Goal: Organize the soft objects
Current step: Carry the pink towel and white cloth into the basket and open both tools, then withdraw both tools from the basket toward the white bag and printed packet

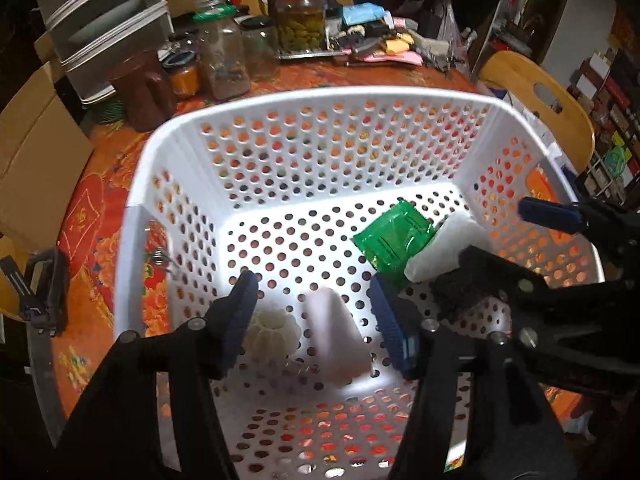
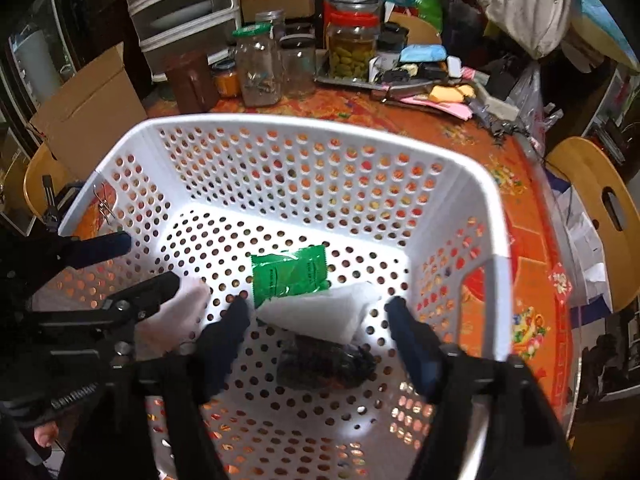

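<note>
A white perforated basket point(image 1: 320, 98) point(image 2: 320, 124) stands on the table. Inside lie a green packet point(image 1: 394, 242) point(image 2: 290, 274), a white folded cloth point(image 1: 444, 250) point(image 2: 320, 314) and a dark soft object point(image 1: 460, 292) point(image 2: 324, 366). A blurred pale pink soft object point(image 1: 336, 340) point(image 2: 176, 316) is between the fingers of my left gripper point(image 1: 316, 320), which is open above the basket floor. A cream ribbed round object point(image 1: 272, 334) lies by its left finger. My right gripper point(image 2: 316, 330) is open above the white cloth and the dark object, and it also shows in the left wrist view point(image 1: 512, 236).
Several glass jars point(image 1: 224, 56) point(image 2: 260, 68) and a metal tray of small items point(image 1: 360, 46) stand at the back of the orange patterned table point(image 2: 528, 240). A cardboard box point(image 1: 36, 168), drawer unit point(image 1: 104, 20) and wooden chair point(image 1: 536, 96) surround it.
</note>
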`<state>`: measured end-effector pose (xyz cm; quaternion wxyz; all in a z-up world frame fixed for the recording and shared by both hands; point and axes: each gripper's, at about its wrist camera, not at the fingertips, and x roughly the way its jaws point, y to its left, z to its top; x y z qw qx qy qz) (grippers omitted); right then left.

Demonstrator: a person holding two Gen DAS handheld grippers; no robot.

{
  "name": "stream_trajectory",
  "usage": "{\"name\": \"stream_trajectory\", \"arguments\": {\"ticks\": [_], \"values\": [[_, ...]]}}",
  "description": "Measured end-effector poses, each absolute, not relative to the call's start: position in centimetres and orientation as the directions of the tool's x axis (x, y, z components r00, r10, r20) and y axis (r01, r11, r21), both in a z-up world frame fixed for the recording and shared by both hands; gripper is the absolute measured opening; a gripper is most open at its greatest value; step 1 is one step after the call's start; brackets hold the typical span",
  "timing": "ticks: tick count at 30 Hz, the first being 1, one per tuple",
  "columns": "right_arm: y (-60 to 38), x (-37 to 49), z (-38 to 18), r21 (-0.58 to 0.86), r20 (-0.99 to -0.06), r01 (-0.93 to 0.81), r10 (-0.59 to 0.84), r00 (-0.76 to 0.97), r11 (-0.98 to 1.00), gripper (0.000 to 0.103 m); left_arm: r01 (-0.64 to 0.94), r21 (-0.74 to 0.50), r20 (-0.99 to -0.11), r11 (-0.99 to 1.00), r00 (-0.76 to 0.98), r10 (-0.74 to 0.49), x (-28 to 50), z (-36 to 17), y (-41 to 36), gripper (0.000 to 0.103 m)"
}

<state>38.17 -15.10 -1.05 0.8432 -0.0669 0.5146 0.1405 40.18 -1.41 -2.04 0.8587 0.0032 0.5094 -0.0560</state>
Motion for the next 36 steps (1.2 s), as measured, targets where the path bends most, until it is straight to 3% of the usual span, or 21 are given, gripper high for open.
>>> {"name": "stream_trajectory", "arguments": {"ticks": [1, 6, 15, 25, 36], "values": [[-15.3, 38.0, -0.8, 0.038, -0.881, -0.307, 0.177, 0.438, 0.951, 0.093, 0.097, -0.065, -0.869, 0.993, 0.484, -0.104, 39.9, -1.6, -1.0, 0.062], [-15.8, 36.4, 1.0, 0.048, -0.854, -0.318, 0.204, 0.478, 0.947, 0.102, 0.103, -0.062, -0.830, 0.993, 0.547, -0.109, 38.0, 1.0, -0.3, 0.078], [-16.8, 33.6, 3.4, 0.057, -0.801, -0.307, 0.227, 0.554, 0.950, 0.103, 0.082, 0.031, -0.762, 0.996, 0.646, -0.030, 34.3, 4.5, 0.0, 0.102], [-18.3, 31.2, 4.6, 0.055, -0.768, -0.281, 0.221, 0.601, 0.958, 0.103, 0.069, 0.039, -0.728, 0.997, 0.685, -0.019, 30.8, 4.7, 1.2, 0.103], [-19.4, 24.9, 4.4, 0.059, -0.715, -0.275, 0.233, 0.659, 0.960, 0.103, 0.057, 0.007, -0.661, 0.998, 0.749, -0.039, 21.6, 4.3, 2.7, 0.103]]}}
